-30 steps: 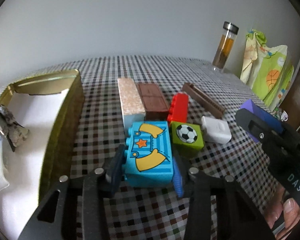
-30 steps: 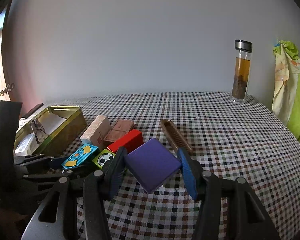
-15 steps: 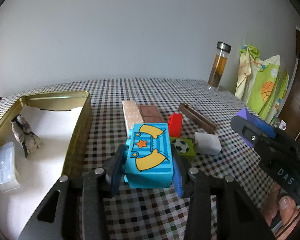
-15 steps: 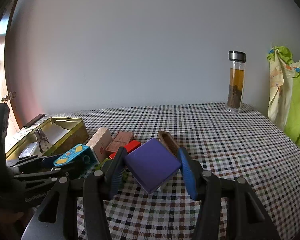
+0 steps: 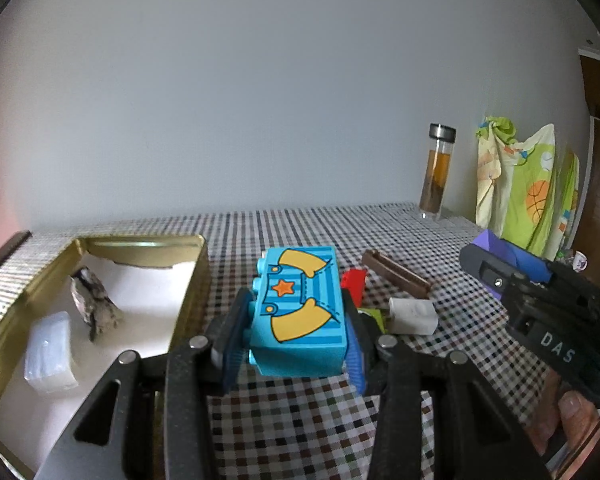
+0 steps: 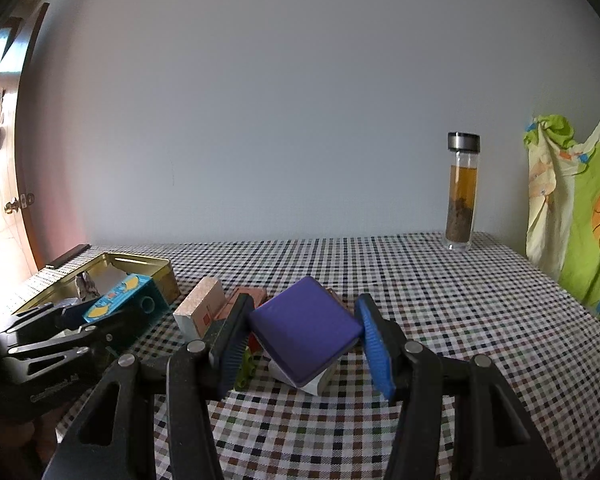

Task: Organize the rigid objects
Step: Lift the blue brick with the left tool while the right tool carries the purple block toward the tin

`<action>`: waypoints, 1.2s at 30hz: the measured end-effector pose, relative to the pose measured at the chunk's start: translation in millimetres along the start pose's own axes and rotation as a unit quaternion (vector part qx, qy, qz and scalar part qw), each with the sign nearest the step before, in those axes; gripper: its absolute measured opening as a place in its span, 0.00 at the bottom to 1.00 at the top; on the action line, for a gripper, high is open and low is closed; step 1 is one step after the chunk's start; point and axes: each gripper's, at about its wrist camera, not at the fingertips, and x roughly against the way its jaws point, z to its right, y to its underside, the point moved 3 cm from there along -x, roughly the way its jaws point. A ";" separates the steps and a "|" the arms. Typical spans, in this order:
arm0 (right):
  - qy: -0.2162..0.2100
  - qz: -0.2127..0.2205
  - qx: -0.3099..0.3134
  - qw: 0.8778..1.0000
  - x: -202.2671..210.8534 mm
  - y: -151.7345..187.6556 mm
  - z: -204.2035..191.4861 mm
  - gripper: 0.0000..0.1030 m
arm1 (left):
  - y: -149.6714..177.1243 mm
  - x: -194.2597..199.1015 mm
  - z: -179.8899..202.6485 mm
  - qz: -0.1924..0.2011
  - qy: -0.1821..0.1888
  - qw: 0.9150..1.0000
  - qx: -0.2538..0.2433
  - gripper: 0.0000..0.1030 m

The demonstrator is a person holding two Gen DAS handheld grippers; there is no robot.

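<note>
My left gripper (image 5: 294,338) is shut on a blue toy brick (image 5: 298,312) printed with yellow sleeves and an orange star, lifted off the checked cloth. The same brick (image 6: 126,298) shows at the left of the right wrist view. My right gripper (image 6: 304,340) is shut on a flat purple block (image 6: 306,326), held cornerwise above the table. On the left lies an open gold tin (image 5: 198,280) lined in white, with a grey rock (image 5: 92,302) and a clear block (image 5: 50,354) inside.
On the cloth lie a red brick (image 5: 352,282), a brown comb-like bar (image 5: 396,272), a white block (image 5: 412,314), a speckled beige block (image 6: 200,312) and a pink-brown slab (image 6: 246,296). A tea bottle (image 6: 462,196) stands at the back right. A green patterned cloth (image 6: 576,208) hangs beyond the table.
Both grippers have risen and tilted up with their blocks still held. The blue brick has lifted off the table and shifted toward the tin.
</note>
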 end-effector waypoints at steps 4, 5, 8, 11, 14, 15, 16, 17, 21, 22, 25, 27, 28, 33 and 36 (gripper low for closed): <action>0.003 0.007 0.004 1.000 1.5 -0.7 -4.3 0.54 | -1.2 3.9 -0.1 0.014 -0.005 1.000 -0.005 0.40; 0.002 0.008 0.006 1.000 1.5 -0.8 -6.8 0.54 | -1.7 4.8 -1.0 0.016 -0.006 1.000 -0.004 0.40; 0.000 0.012 0.013 1.000 3.1 -0.8 -14.5 0.54 | -1.7 9.2 -4.4 0.023 -0.009 1.000 -0.001 0.40; -0.003 0.016 0.017 1.000 5.5 -1.1 -20.9 0.54 | -0.6 15.3 -7.2 0.030 -0.013 0.999 -0.002 0.40; -0.006 0.017 0.018 1.000 6.1 -2.0 -24.7 0.54 | -0.9 18.8 -6.7 0.037 -0.017 0.999 -0.003 0.40; -0.006 0.018 0.018 1.000 5.9 -2.2 -25.7 0.54 | -1.1 20.0 -6.3 0.039 -0.018 0.999 -0.003 0.40; -0.007 0.018 0.018 1.000 6.3 -2.3 -26.6 0.54 | -1.2 21.0 -6.8 0.041 -0.019 0.999 -0.002 0.40; -0.007 0.019 0.018 1.000 6.6 -2.4 -27.4 0.54 | -1.1 22.0 -7.4 0.042 -0.020 0.999 -0.002 0.40; -0.009 0.019 0.017 1.000 6.7 -2.2 -30.8 0.54 | -0.3 25.0 -9.1 0.046 -0.022 0.999 0.000 0.40; -0.010 0.019 0.018 1.000 7.1 -2.1 -32.4 0.54 | -0.1 25.7 -9.3 0.047 -0.022 0.999 0.000 0.40; -0.013 0.022 0.022 0.999 8.5 -1.8 -37.2 0.54 | 1.0 28.9 -11.2 0.050 -0.024 0.998 0.000 0.40; -0.015 0.024 0.023 0.999 9.0 -1.5 -39.4 0.54 | 1.4 31.4 -12.1 0.053 -0.026 0.998 -0.002 0.40; -0.016 0.024 0.023 0.999 9.6 -1.4 -39.6 0.54 | 1.2 32.0 -12.5 0.054 -0.026 0.998 -0.002 0.40; -0.019 0.025 0.024 0.999 11.6 -1.0 -43.7 0.54 | 1.9 35.9 -15.9 0.058 -0.028 0.998 0.001 0.40; -0.022 0.026 0.026 0.999 12.7 -0.9 -46.7 0.54 | 2.6 38.1 -19.4 0.060 -0.029 0.998 0.004 0.40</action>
